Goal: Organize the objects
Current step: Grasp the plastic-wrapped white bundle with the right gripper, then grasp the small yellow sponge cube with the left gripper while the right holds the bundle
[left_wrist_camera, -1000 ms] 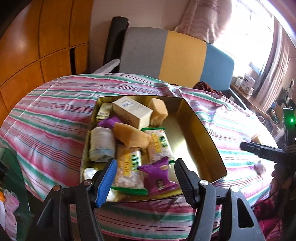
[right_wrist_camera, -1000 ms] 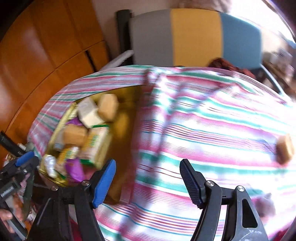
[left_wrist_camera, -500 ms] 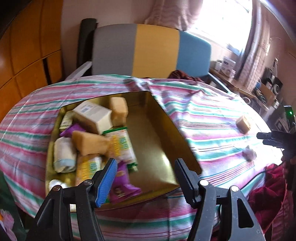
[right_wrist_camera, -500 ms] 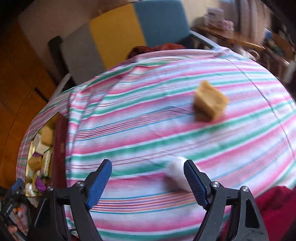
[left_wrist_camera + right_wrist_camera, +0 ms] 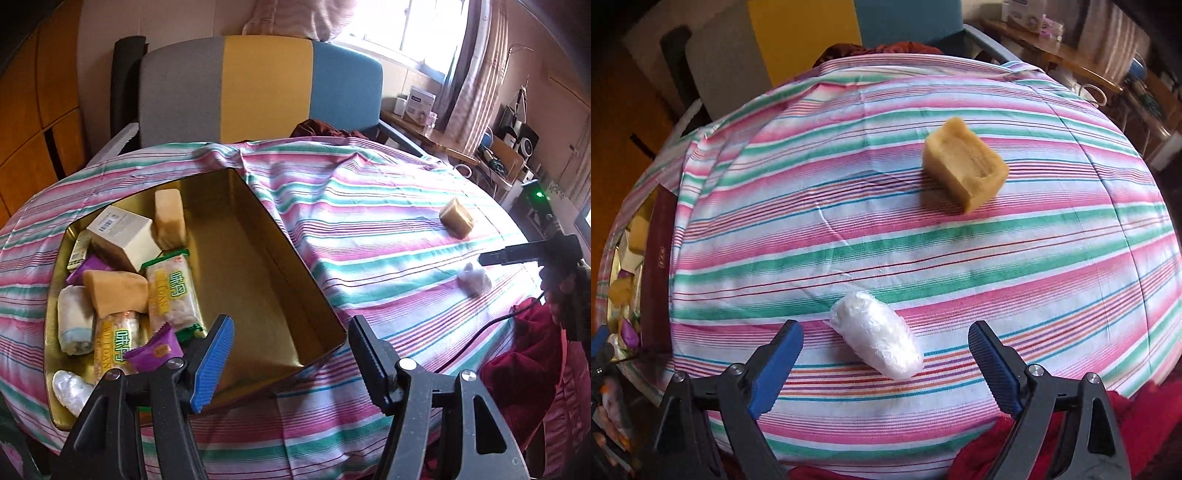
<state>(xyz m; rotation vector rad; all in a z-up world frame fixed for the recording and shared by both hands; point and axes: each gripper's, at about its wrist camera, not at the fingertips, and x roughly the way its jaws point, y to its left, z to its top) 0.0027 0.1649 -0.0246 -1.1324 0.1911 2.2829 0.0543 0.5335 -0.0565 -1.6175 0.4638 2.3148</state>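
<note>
Snacks fill the left half of the gold tin (image 5: 258, 280) at the left of the left wrist frame; the left gripper (image 5: 290, 354) hovers over its near rim, jaws released and empty. On the striped cloth (image 5: 960, 258) covering the counter, the right gripper (image 5: 886, 363) has its jaws opening around a clear-wrapped white roll (image 5: 877, 341), pads not touching it. A tan block (image 5: 964, 170) lies above it, well apart.

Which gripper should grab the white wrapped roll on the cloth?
Right. The right gripper is opening directly over the white wrapped roll, nothing gripped yet; the left gripper hovers by the gold tin.
</note>
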